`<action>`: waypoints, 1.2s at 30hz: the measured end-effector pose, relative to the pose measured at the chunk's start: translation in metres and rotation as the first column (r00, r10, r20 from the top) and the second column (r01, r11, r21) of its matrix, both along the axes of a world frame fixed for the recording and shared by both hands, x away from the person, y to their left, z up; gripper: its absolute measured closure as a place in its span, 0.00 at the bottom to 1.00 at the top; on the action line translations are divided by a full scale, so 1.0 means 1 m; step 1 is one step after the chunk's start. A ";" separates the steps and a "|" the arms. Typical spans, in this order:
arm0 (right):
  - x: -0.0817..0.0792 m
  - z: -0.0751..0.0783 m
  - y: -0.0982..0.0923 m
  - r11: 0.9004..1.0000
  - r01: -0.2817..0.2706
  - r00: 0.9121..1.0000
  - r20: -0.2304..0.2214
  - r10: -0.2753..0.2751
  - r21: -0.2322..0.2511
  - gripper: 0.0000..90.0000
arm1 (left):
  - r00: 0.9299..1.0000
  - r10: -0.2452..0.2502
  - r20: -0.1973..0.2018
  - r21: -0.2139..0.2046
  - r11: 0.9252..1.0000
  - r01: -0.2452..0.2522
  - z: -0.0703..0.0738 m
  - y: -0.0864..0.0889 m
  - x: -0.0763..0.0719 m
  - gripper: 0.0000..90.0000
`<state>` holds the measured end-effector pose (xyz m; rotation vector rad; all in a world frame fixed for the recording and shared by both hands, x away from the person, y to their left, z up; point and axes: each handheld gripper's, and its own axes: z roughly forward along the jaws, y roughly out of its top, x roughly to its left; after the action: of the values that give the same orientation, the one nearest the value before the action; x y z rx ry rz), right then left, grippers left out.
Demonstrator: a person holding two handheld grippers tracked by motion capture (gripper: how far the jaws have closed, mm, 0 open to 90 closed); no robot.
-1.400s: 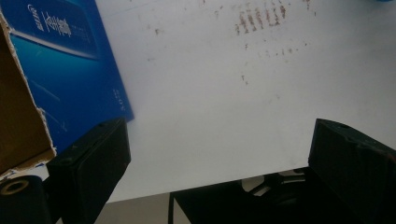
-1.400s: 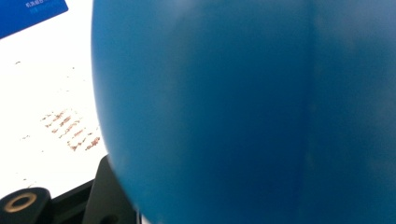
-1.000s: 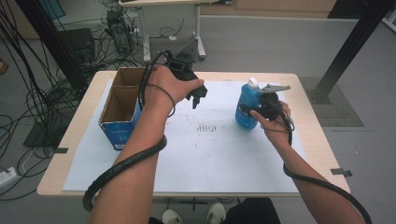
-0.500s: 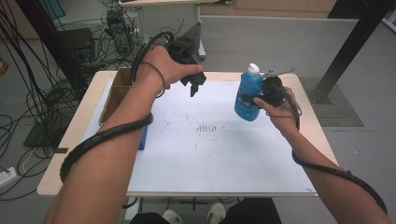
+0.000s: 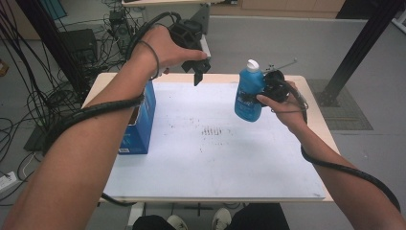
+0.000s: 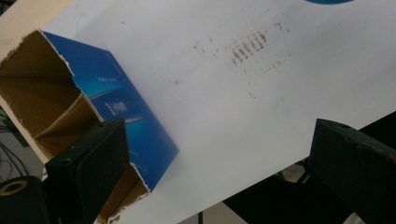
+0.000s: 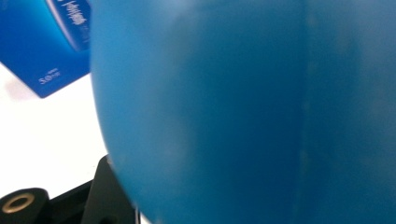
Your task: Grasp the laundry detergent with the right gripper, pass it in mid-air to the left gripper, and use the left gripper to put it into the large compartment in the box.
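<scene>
Roughly halfway: right gripper was clamped on the bottle, held upright in the air over the table, not yet at the box. Left gripper hung with jaws apart, holding nothing. Box stood open-topped, looked empty inside; bottle capped, contents not visible

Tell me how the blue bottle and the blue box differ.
The bottle is rounded with a white cap; the box is squared, its top torn open. The bottle is held up off the table in the right gripper; the box rests on the table's left side, untouched. Both are blue with printed labels.
</scene>
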<state>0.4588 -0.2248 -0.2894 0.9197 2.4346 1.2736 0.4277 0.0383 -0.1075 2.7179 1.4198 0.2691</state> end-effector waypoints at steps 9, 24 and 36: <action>0.002 0.009 0.023 0.993 -0.115 0.993 0.000 0.115 -0.007 0.49 | 0.995 -0.097 -0.004 0.018 0.995 0.097 0.002 0.005 0.006 0.06; 0.001 0.010 0.060 0.954 -0.299 0.954 -0.005 0.299 0.014 0.49 | 0.965 -0.262 0.011 0.065 0.963 0.260 0.005 0.000 0.007 0.06; -0.008 0.008 0.092 0.914 -0.402 0.915 0.005 0.402 0.051 0.49 | 0.916 -0.401 0.002 0.070 0.914 0.400 0.002 0.004 0.000 0.06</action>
<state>0.4512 -0.1325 -0.2815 0.4377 2.6999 1.4656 0.4277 0.0420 -0.1050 2.9672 0.8268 0.3161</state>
